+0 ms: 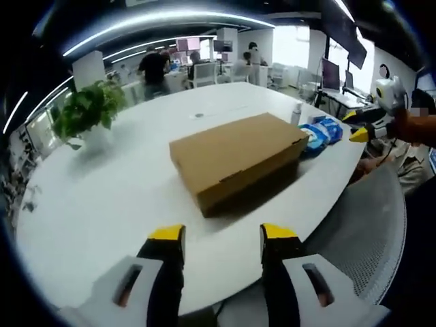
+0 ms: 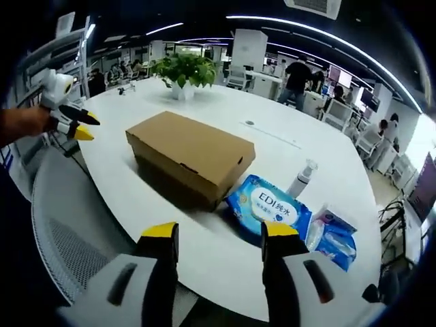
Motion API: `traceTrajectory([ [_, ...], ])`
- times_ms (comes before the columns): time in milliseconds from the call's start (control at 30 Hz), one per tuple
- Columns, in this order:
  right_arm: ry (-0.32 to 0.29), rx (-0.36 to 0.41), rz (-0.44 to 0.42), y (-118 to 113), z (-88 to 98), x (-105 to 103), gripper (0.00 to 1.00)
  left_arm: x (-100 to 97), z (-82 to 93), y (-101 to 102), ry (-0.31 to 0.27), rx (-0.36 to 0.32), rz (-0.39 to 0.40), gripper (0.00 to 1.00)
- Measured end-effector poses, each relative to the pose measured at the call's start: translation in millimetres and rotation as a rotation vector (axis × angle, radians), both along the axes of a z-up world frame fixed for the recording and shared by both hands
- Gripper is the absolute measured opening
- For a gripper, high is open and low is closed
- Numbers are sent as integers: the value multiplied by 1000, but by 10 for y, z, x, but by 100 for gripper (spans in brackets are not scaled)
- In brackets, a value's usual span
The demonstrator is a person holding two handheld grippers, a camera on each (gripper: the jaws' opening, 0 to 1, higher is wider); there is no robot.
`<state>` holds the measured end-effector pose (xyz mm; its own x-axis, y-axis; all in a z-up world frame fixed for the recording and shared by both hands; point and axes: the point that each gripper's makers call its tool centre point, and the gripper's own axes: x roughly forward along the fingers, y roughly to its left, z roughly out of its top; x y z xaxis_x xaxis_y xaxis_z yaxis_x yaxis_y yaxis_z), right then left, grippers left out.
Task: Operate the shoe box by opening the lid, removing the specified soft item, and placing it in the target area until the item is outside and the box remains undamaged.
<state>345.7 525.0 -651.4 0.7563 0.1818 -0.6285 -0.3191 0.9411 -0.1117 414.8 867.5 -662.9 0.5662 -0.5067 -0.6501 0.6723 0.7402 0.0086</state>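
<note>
We hold the left gripper (image 1: pixel 221 235) and right gripper (image 2: pixel 220 231) wide, the closed box (image 1: pixel 238 158) lying ahead of both, untouched.

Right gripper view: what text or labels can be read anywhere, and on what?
"EDI" on the blue wipes pack, with characters beside it too blurred to read.
Small blue packets: print too small to read.
Spray bottle: no legible label.
Cardboard shoe box: no print visible.

Open office, white table (image 1: pixel 102 204), ceiling strip lights (image 1: pixel 170 20)
</note>
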Motion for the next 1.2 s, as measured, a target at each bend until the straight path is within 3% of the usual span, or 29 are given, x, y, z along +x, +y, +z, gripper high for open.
traceTrajectory([
  [267,-35,-18,-124,-315,151,-350,64,-138,104,-68,-11,-30,-63,59],
  [467,-57,11,-175,-544,185,-540,87,-172,230,-111,-45,-8,-48,67],
  [533,-56,17,-165,-599,169,-613,91,-209,299,-128,-58,8,-28,74],
  [600,-64,17,-156,-655,177,-694,95,-230,316,-145,-67,10,-10,89],
  [700,-55,25,-147,-750,164,-829,96,-360,269,-107,-36,70,29,97],
  [767,-52,48,-151,-811,157,-910,96,-426,320,-165,-49,58,39,100],
  [967,-47,62,-129,-958,141,-1051,96,-585,418,-275,-53,81,69,100],
  [1200,-82,82,-116,-1043,210,-1037,96,-682,513,-410,-54,97,64,100],
])
